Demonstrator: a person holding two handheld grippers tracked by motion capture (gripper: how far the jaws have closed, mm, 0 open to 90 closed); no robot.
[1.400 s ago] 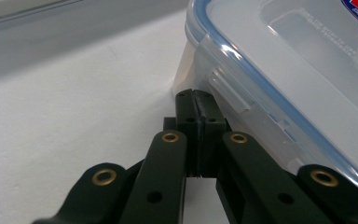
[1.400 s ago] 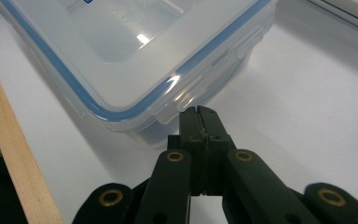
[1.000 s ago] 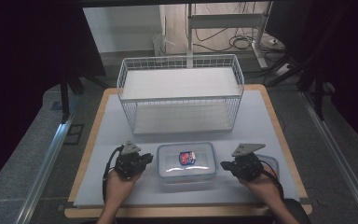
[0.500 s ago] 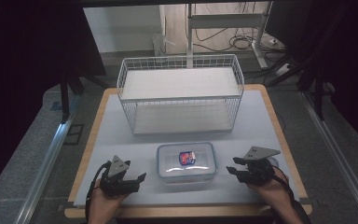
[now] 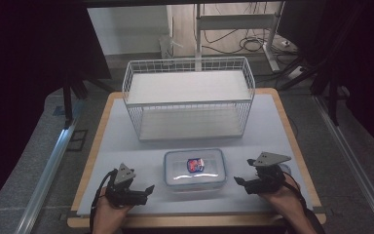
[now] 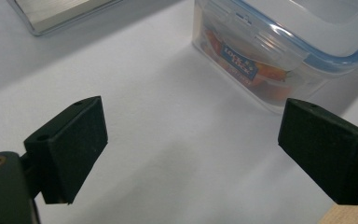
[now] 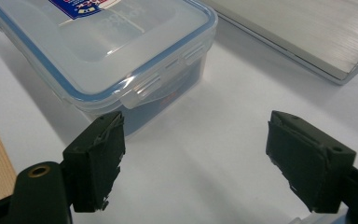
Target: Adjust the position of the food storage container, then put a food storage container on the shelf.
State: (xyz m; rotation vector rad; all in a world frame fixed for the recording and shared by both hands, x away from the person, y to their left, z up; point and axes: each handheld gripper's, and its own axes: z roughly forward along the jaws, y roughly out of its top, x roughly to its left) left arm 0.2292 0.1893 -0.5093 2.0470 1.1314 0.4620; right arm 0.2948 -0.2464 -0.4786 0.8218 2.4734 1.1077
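Note:
A clear plastic container [image 5: 195,168] with a blue-rimmed snap lid and a red-and-blue label stands on the white mat near the front. My left gripper [image 5: 147,191] rests on the mat to its left, open, with nothing between the jaws. To the container's right, my right gripper [image 5: 239,183] is also open and empty. In the left gripper view the container [image 6: 284,51] is ahead at the upper right of the gripper [image 6: 193,135]. In the right gripper view it [image 7: 107,46] is at the upper left, its corner close to one jaw of the gripper [image 7: 196,144].
A white wire basket [image 5: 190,97] with a shelf stands at the back of the mat; its base edge [image 7: 307,32] shows beyond the right gripper. The table's wooden edge [image 5: 195,222] runs just behind both hands. A pale clear piece [image 5: 286,168] lies by the right hand.
Both grippers have drawn back from the container's sides toward the near table edge. The container has not moved.

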